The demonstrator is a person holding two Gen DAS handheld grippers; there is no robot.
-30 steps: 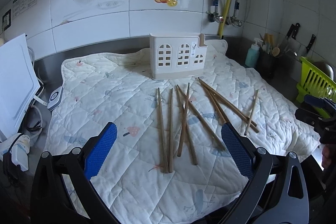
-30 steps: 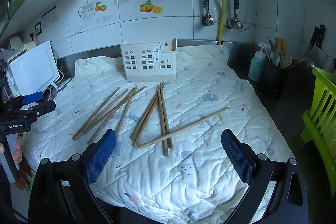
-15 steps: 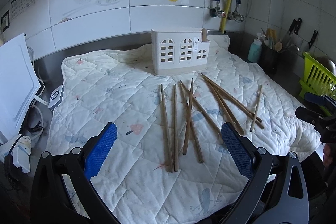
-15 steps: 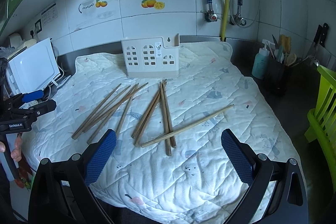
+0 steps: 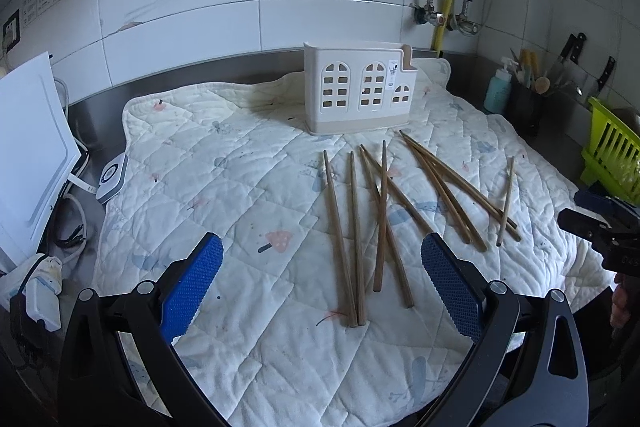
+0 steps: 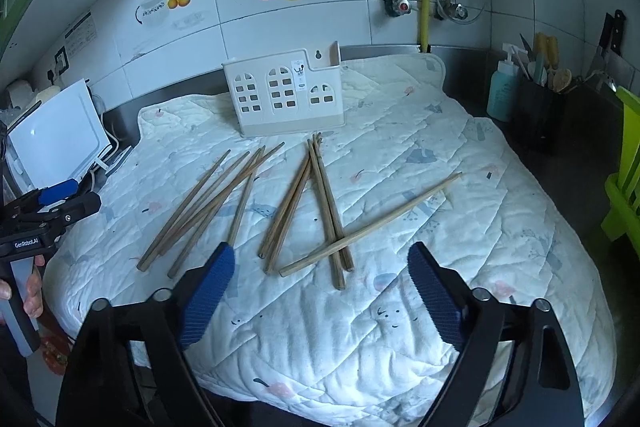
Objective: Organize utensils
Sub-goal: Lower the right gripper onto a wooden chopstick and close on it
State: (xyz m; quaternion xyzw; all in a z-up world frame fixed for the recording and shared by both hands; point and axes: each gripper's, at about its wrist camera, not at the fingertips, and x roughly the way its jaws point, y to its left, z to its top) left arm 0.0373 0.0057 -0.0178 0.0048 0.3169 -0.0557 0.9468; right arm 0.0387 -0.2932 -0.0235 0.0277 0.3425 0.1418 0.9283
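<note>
The wooden chopsticks (image 6: 328, 211) lie scattered on the quilted cloth (image 6: 460, 267), in front of the white holder (image 6: 286, 95) that stands near the wall. They look light, thin and stiff, and probably they roll easily on the soft cloth. The right gripper (image 6: 322, 291) hovers just above the near ends; its jaws are closing, nothing between them. The left gripper (image 5: 320, 283) is wide apart and empty. I think the best hold is near the thick end, across the stick.

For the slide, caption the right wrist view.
Right gripper, jaws closing on nothing, above brown wooden chopsticks before white house-shaped plastic holder.
</note>
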